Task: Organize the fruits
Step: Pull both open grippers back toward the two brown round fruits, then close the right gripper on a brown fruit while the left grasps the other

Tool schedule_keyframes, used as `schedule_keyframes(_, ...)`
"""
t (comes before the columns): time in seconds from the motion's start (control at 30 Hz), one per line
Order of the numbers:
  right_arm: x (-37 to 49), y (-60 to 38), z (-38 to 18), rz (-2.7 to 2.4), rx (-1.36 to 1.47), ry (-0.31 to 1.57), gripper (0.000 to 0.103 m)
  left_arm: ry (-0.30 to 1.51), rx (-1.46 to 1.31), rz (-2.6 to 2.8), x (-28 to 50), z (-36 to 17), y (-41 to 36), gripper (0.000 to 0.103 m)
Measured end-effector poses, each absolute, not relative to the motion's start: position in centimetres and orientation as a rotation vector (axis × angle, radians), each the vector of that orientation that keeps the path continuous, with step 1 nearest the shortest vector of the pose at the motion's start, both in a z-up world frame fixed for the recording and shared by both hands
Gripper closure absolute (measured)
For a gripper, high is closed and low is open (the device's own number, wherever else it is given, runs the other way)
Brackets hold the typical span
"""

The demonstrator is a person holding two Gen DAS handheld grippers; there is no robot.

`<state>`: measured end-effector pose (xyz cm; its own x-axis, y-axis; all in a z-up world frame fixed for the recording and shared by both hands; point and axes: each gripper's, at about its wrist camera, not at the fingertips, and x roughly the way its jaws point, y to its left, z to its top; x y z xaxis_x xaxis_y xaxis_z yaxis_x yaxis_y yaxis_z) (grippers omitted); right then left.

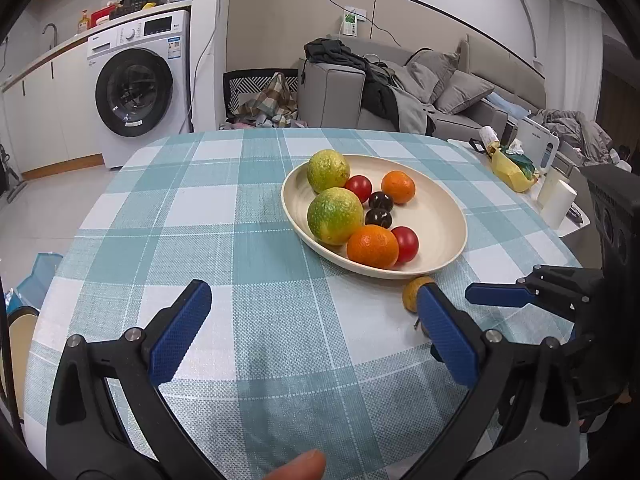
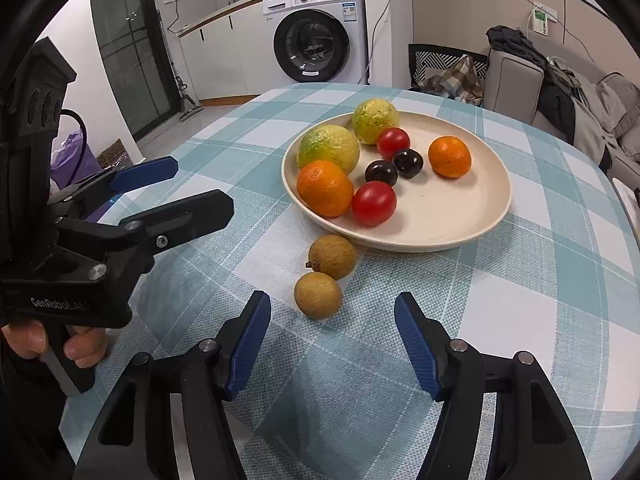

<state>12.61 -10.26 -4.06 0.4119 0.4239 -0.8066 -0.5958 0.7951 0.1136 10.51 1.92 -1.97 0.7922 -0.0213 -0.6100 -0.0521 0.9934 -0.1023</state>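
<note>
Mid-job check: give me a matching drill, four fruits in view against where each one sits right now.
Things:
1. Nearer longan
2. Farther longan
3. Lone orange
4. Two dark cherries

Places:
A. Middle of the plate
B. On the tablecloth, beside the plate rim
C. On the tablecloth, ahead of the right hand-held gripper
D. Right part of the plate, apart from the other fruits

Pairs: 1-C, 2-B, 3-D, 4-A
</note>
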Motion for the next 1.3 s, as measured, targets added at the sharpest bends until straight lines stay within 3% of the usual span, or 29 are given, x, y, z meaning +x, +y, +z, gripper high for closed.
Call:
schedule_keyframes(0.13, 12.7, -10.2, -4.2, 0.663, -0.191, 0.960, 0.050, 0.658, -0.115, 0.015, 10.5, -2.0, 1.8, 0.001)
schedule_keyframes(0.77, 13.1, -9.6, -4.6, 0.677, -0.189, 0.975, 0.075, 0.673, -0.110, 0.008, 10.6, -2.3, 1.2, 0.001)
schedule_keyframes(1.3, 13.1, -12.4, -3.0, 0.623, -0.159, 0.930, 0.076, 0.703, -0.090, -0.020, 11.2, -2.9, 0.2, 0.001)
